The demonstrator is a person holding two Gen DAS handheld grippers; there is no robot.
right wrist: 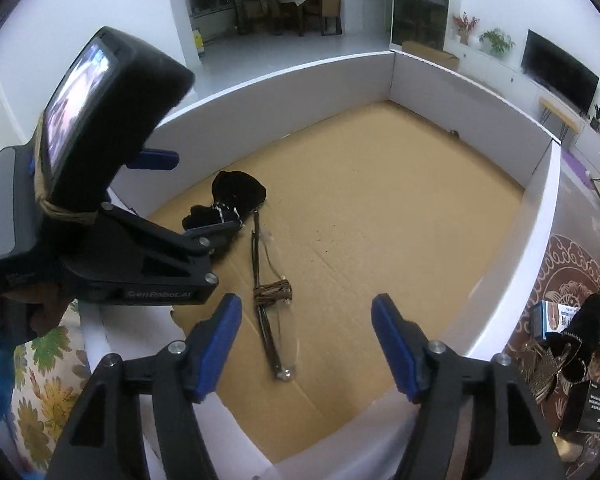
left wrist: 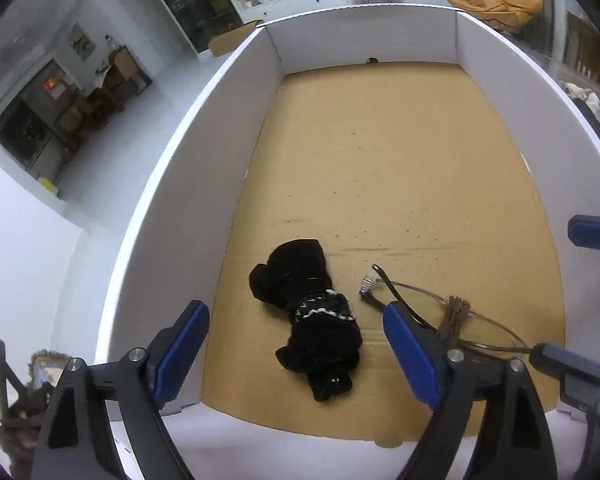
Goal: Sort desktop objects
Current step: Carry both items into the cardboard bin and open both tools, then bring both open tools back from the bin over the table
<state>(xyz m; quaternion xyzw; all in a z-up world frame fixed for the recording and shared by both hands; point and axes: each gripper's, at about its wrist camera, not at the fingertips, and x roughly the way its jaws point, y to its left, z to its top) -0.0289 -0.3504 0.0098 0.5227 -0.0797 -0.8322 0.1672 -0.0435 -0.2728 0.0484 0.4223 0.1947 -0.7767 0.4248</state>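
Observation:
A black velvet pouch (left wrist: 310, 320) with a braided cord lies on the cardboard floor (left wrist: 380, 152) of a white-walled box, near its front. Beside it on the right lie thin wire-rimmed glasses (left wrist: 428, 308) tied with brown twine (left wrist: 454, 312). My left gripper (left wrist: 296, 350) is open and empty, hovering above the pouch. In the right wrist view the pouch (right wrist: 236, 196) sits far left and the glasses (right wrist: 270, 296) run down the middle. My right gripper (right wrist: 306, 344) is open and empty, just above the near end of the glasses. The left gripper's body (right wrist: 112, 216) fills the left side.
The white box walls (left wrist: 172, 184) enclose the floor on all sides. Outside the box on the right, on a patterned rug, lie a black pouch (right wrist: 584, 328), small boxes (right wrist: 588, 404) and other items. A flowered cloth (right wrist: 40, 376) lies at the left.

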